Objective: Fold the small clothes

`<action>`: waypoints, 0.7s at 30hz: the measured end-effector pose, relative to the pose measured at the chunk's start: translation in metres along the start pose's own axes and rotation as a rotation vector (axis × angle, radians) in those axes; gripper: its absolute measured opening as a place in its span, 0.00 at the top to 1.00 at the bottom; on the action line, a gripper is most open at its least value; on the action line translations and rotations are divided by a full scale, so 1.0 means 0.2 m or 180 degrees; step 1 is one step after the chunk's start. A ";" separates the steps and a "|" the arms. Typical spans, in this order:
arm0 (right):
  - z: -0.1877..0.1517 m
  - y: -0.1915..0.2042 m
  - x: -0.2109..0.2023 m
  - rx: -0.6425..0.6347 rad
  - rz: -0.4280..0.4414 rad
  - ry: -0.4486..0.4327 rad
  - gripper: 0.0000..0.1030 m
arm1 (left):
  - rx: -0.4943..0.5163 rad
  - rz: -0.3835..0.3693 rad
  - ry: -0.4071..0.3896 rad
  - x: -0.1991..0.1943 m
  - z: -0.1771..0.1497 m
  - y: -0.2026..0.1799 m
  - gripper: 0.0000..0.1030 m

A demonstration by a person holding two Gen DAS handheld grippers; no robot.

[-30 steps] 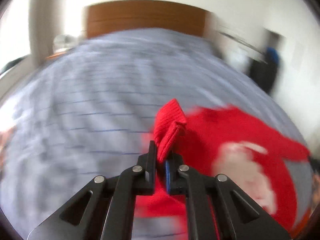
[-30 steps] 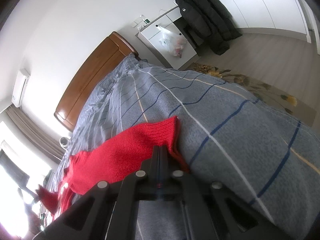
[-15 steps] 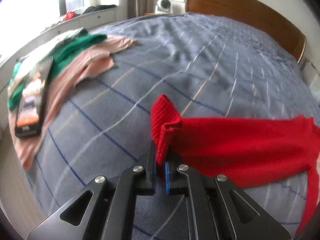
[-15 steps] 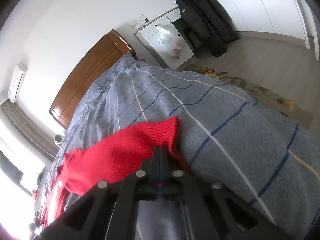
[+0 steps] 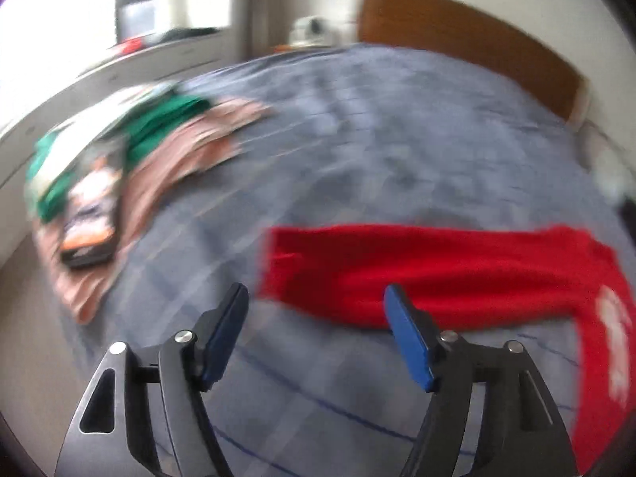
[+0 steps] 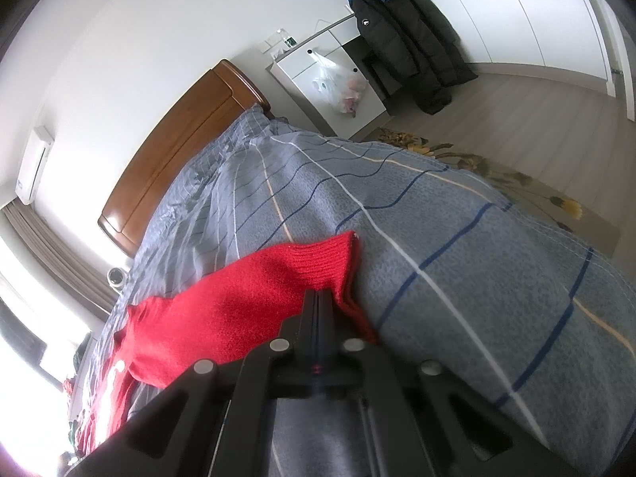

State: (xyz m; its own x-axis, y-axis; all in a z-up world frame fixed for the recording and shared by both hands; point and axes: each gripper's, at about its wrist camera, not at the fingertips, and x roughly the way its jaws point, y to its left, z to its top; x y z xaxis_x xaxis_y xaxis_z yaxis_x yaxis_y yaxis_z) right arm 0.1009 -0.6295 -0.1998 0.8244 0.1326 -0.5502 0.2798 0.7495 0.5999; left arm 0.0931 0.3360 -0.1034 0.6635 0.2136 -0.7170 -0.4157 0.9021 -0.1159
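1. Since the earlier frames the left gripper (image 5: 316,298) has let go: its jaws have just been opening, nothing sits between them now, and the red cuff it pinched lies flat on the bed.
2. Left gripper: released, blue pads wide apart, hovering just short of the red sweater (image 5: 417,274); the sleeve end lies at 12 o'clock from the jaws.
3. Right gripper (image 6: 318,298): clenched on the sweater's other sleeve, close to the ribbed cuff at 12 o'clock; unmoved across the frames.
4. The sweater stretches sideways in the left wrist view, sleeves out, on the blue-grey striped bedcover (image 5: 357,139). White print shows at 4 o'clock.
5. Handling, as a judgement: light, soft knit, limp, not slippery, not fragile. It will drape and bunch, so hold at cuffs, hem corners or shoulders, where the ribbing gives a firm edge.
6. Containers: none in view. A loose pile of green and pink clothes (image 5: 159,139) with a dark flat packet (image 5: 93,222) on it lies at 10 o'clock, well apart from the sweater.
7. Wooden headboard (image 5: 477,43) at 1 o'clock, far end.
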 end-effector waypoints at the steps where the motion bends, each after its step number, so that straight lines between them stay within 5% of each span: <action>1: 0.00 0.00 0.00 0.0000 -0.0001 0.0000 1.00 | 0.0105 -0.0176 -0.0004 -0.02 0.00 -0.06 0.22; 5: 0.00 0.00 0.00 -0.0002 -0.0003 -0.0004 1.00 | 0.0877 -0.1040 0.0200 -0.06 -0.05 -0.45 0.11; 7: 0.00 0.00 0.00 0.0001 -0.0001 0.0000 1.00 | 0.1252 -0.1223 0.0347 -0.01 -0.13 -0.62 0.11; 13: 0.00 0.00 0.00 -0.0005 -0.0011 0.0000 1.00 | 0.1637 -0.1148 0.0397 0.23 -0.34 -0.66 0.10; 17: 0.00 0.00 0.00 -0.0007 -0.0019 -0.0002 1.00 | 0.1669 -0.1087 0.0225 0.07 -0.37 -0.65 0.12; 21: 0.00 0.00 0.00 0.0001 -0.0004 -0.0012 1.00 | 0.1560 -0.1151 -0.0009 -0.03 -0.23 -0.65 0.10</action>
State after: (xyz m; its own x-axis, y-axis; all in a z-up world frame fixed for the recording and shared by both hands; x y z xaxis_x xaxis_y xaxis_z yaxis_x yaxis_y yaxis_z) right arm 0.1010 -0.6300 -0.1996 0.8260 0.1292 -0.5487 0.2810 0.7495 0.5995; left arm 0.1148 0.1997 -0.1155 0.7112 -0.1380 -0.6894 0.1706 0.9851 -0.0213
